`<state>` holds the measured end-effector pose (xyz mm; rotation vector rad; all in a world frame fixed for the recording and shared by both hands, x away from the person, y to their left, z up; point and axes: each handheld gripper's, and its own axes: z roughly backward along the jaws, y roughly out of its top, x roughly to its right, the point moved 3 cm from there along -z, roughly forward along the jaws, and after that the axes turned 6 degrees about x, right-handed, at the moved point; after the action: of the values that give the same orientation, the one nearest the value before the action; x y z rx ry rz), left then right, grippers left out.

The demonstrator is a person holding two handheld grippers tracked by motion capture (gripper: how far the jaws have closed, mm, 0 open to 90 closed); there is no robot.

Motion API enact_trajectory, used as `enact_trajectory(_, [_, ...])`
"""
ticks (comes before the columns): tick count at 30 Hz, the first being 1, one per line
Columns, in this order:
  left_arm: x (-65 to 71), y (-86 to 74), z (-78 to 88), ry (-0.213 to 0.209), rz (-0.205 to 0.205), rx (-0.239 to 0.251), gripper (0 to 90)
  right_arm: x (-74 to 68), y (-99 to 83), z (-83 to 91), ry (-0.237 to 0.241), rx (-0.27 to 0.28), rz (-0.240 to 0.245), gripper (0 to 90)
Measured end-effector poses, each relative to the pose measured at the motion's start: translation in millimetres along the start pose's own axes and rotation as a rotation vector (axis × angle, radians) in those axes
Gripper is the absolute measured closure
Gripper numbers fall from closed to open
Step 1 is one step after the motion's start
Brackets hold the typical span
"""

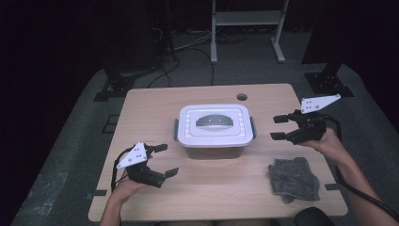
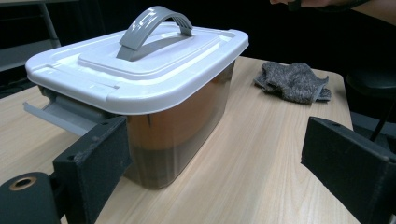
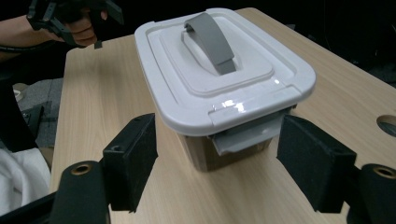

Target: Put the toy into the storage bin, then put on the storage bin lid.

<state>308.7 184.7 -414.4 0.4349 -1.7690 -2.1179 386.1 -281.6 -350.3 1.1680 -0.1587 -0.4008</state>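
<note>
A clear storage box (image 1: 214, 141) with a white lid (image 1: 188, 127) and a grey handle (image 1: 214, 121) stands in the middle of the wooden table (image 1: 150, 108). My left gripper (image 1: 168, 160) is at the box's front left, open and empty, with its jaws facing the box (image 2: 177, 126) and the grey end latch (image 2: 60, 114). My right gripper (image 1: 275, 127) hovers to the right of the box, open and empty. In the right gripper view its jaws frame the other end latch (image 3: 243, 137) without touching it. A grey cloth (image 1: 294, 179) lies crumpled at the front right.
A round cable hole (image 1: 242, 97) is in the table near its far edge. A white metal frame (image 1: 244, 28) and black stands with cables are on the floor behind. A dark seat (image 1: 310, 217) is at the front right edge.
</note>
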Motion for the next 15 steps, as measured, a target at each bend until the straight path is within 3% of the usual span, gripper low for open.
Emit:
enact_trajectory(7, [1.6, 0.3, -2.3, -0.008, -0.003, -0.005, 7.1, -3.9, -18.7, 13.2, -0.024, 0.006, -0.026, 27.6])
enact_trajectory(15, [0.0, -0.7, -2.8, -0.009, 0.001, -0.006, 7.1, -2.6, -34.8, 16.4, -0.033, 0.008, -0.059, 27.6])
